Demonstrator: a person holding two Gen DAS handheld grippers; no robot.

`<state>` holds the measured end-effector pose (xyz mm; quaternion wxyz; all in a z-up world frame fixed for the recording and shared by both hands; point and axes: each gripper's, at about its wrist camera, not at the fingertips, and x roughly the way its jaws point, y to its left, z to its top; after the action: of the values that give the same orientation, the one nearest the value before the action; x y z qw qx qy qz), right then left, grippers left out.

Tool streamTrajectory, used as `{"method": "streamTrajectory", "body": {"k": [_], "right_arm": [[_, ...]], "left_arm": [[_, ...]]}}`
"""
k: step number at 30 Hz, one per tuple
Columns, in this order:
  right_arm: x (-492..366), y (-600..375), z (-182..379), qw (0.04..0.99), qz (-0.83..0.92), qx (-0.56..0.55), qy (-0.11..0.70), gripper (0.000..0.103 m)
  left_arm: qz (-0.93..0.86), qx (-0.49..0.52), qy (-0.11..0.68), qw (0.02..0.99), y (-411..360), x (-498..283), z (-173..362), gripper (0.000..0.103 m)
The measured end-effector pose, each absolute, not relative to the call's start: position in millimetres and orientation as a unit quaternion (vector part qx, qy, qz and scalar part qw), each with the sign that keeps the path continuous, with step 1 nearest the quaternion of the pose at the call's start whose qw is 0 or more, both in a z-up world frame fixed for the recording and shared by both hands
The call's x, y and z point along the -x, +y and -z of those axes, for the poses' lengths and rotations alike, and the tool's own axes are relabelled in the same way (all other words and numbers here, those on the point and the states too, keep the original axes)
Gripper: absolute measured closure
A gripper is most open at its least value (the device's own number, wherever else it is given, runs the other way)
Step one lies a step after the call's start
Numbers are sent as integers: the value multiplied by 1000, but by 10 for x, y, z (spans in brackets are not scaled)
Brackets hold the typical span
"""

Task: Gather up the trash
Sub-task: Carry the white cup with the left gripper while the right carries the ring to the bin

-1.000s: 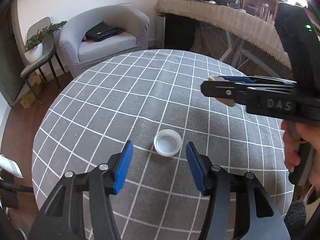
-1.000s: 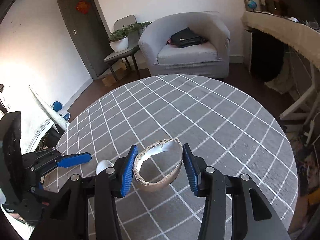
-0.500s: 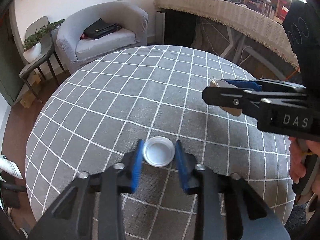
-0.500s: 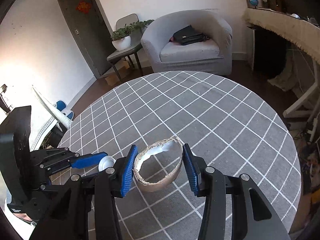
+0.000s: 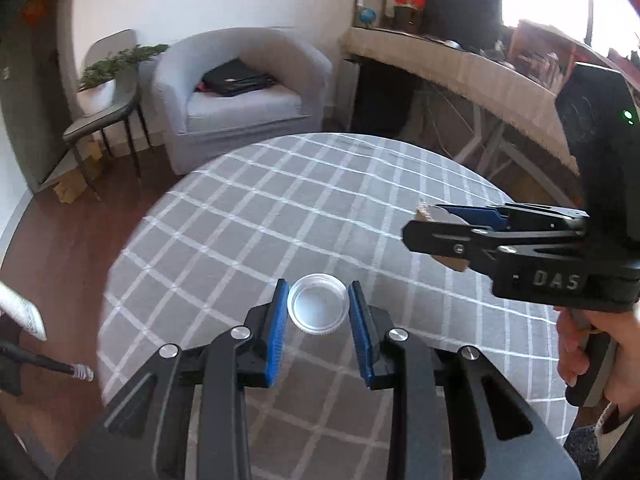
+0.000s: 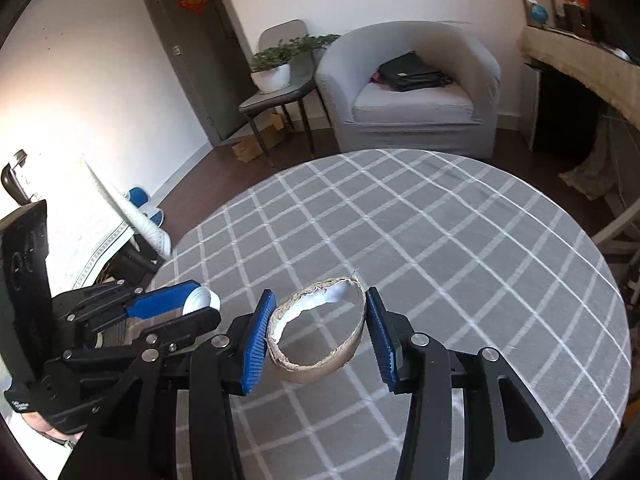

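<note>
My left gripper [image 5: 318, 312] is shut on a white plastic lid [image 5: 318, 309] and holds it above the round grey checked table [image 5: 280, 208]. The lid also shows between the left fingers in the right wrist view [image 6: 202, 300]. My right gripper [image 6: 316, 330] is shut on a torn brown cardboard ring [image 6: 316, 336] with a white inner face, held above the table. In the left wrist view the right gripper [image 5: 448, 224] is to the right, with the ring's edge [image 5: 430, 214] showing between its fingers.
A grey armchair [image 6: 408, 88] with a black bag stands beyond the table. A chair with a potted plant [image 6: 276, 68] is to its left. A cloth-covered counter [image 5: 460, 68] runs along the right. The table's left edge [image 6: 172, 256] drops to the floor.
My left gripper closed on the white lid and lifted it off the table. The right gripper kept its hold on the cardboard ring and rose slightly.
</note>
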<state>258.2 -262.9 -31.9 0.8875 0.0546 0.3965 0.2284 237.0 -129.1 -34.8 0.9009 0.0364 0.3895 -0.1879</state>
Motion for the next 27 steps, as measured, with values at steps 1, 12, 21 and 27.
{"method": "streamTrajectory", "body": {"k": [1, 12, 21, 27], "right_arm": [[-2578, -2563, 307, 887, -234, -53, 396, 57], [-2499, -1558, 274, 865, -301, -15, 401, 57], [-2288, -709, 337, 841, -356, 31, 407, 57], [-2097, -233, 353, 822, -389, 50, 413, 57]], "left_arm": [[182, -30, 390, 902, -1191, -2373, 347, 71], [109, 4, 387, 915, -130, -2177, 325, 70], [44, 28, 406, 912, 748, -1899, 459, 70], [46, 47, 450, 891, 1039, -1673, 737, 70]]}}
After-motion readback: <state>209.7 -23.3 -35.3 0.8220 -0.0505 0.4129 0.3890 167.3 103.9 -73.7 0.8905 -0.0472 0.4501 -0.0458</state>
